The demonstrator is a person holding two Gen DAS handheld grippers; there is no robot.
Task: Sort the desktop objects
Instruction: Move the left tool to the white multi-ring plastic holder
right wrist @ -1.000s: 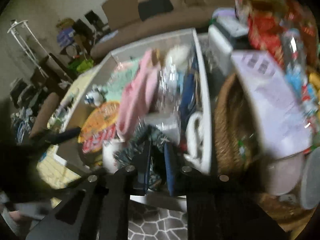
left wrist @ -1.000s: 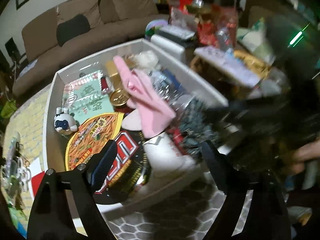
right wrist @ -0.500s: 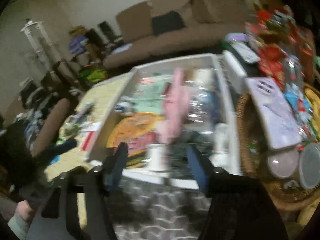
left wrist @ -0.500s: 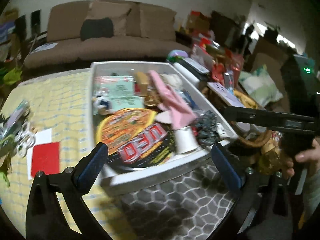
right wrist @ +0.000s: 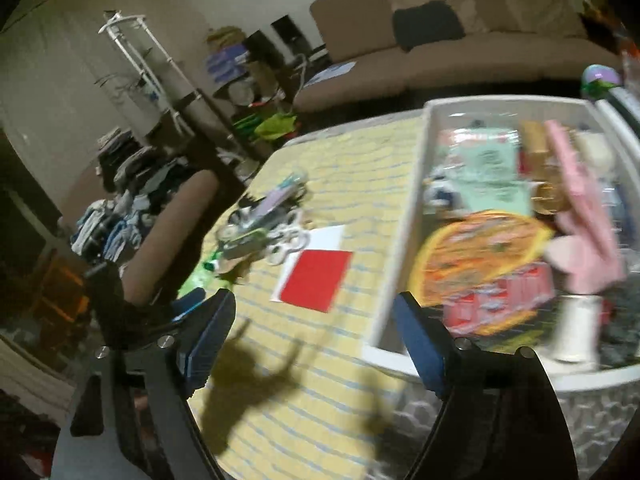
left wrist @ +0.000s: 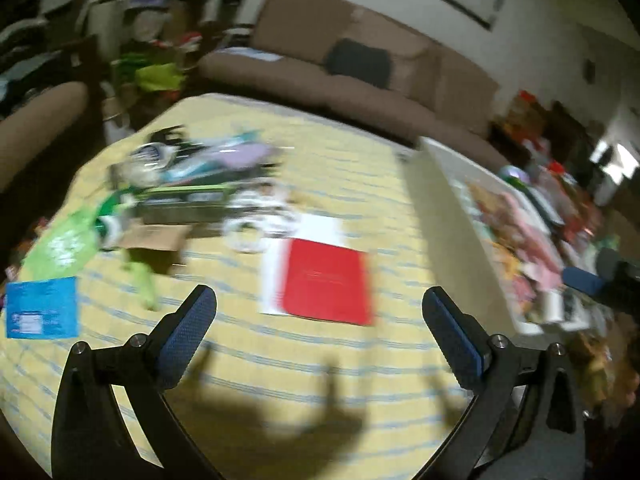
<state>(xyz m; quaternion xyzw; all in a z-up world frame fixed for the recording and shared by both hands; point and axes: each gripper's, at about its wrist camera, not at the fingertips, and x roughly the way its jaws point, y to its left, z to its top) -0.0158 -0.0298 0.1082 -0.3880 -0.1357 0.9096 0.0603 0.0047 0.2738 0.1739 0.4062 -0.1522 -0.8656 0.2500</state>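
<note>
Left wrist view: the left tool [left wrist: 319, 306] hangs above the bench [left wrist: 304, 364], its two fingers [left wrist: 188, 332] spread wide apart and holding nothing. The bench carries a yellow cloth with pale blue stripes. Straight ahead of the tool, between the lines of its fingers, a red booklet [left wrist: 326, 286] lies flat on a white sheet [left wrist: 316, 226]. Further ahead and to the left sits a blurred heap of loose objects [left wrist: 192, 184], with white rings [left wrist: 248, 234] at its near edge. A green bag [left wrist: 66, 244] and a blue card [left wrist: 42, 308] lie to the left of the tool. To the right stands a white bin [left wrist: 452, 216], crowded with items; the blur hides what they are.

Right wrist view: the right tool [right wrist: 314, 328] is likewise spread wide and empty above the bench [right wrist: 280, 420]. The red booklet [right wrist: 316, 286] lies ahead between the fingers, the heap of loose objects [right wrist: 264, 224] beyond it to the left. The white bin [right wrist: 404, 236] is ahead to the right, just beside the right finger; inside are a round yellow-rimmed noodle lid [right wrist: 480, 256], a pink cloth [right wrist: 580, 216] and a white cup [right wrist: 576, 328]. The left tool [right wrist: 188, 308] shows dark at the lower left
</note>
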